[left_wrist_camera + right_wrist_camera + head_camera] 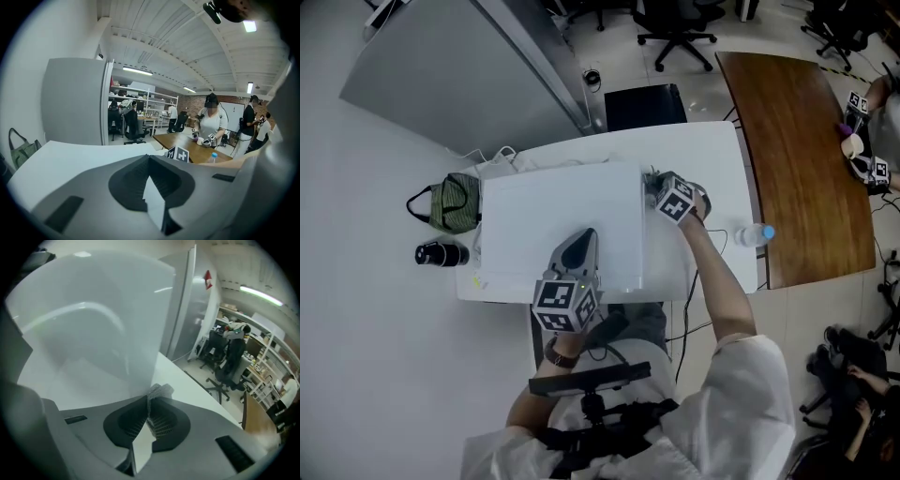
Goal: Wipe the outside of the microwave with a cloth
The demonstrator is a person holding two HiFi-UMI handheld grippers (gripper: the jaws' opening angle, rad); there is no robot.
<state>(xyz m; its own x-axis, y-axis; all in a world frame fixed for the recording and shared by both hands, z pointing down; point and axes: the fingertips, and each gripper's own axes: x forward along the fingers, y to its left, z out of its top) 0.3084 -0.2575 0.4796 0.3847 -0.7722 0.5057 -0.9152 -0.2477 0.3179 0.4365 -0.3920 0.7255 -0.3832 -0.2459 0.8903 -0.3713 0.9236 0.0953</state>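
The white microwave (553, 225) stands on a white table (712, 169), seen from above in the head view. My right gripper (654, 187) is at the microwave's right side, shut on a small grey cloth (159, 391). In the right gripper view (149, 404) the cloth sticks out past the jaw tips and touches the white side wall (93, 333). My left gripper (581, 242) rests on the microwave's top near its front edge. In the left gripper view (150, 158) its jaws meet with nothing between them, over the white top (70, 159).
A green bag (455, 202) and a black cylinder (441, 253) lie left of the microwave. A water bottle (755, 234) lies near the table's right edge. A brown table (797, 159) stands beyond it, a grey partition (450, 75) at the back left.
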